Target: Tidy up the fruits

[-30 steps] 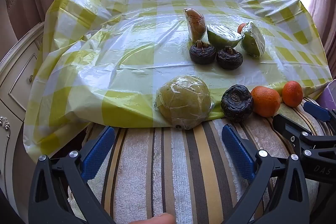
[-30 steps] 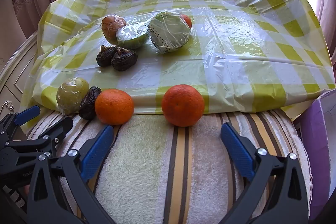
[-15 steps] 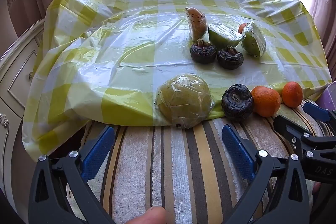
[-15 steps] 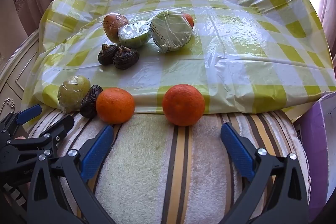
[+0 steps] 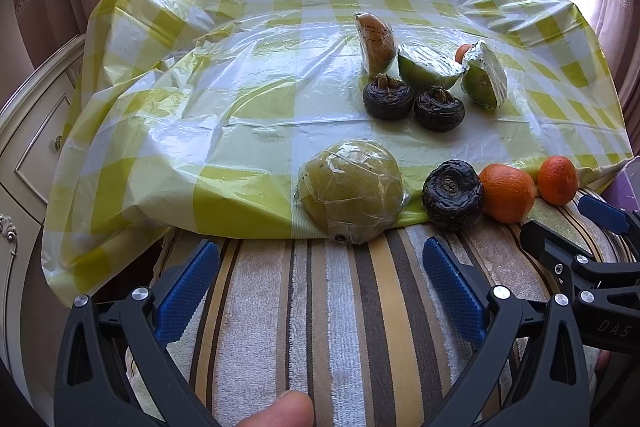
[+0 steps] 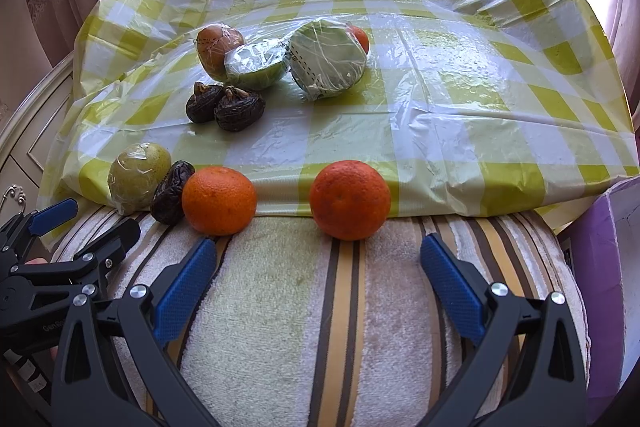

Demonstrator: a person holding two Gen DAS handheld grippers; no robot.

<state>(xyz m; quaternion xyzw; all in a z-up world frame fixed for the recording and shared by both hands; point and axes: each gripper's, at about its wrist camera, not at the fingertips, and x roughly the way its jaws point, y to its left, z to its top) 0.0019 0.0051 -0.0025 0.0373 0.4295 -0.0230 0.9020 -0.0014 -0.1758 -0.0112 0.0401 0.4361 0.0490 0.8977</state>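
We are holding the left tool [image 5: 320, 285] and right tool [image 6: 318, 273] released, both empty, over the striped towel [image 6: 360, 307]. The right tool is facing an orange [image 6: 350, 199]; the left is facing a wrapped pear [image 5: 351, 195].

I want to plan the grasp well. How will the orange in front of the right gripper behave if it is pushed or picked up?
The orange is round and sits free on the striped towel, so a push would probably roll it. Its skin looks firm and matte, so the open right gripper should probably hold it without slipping.
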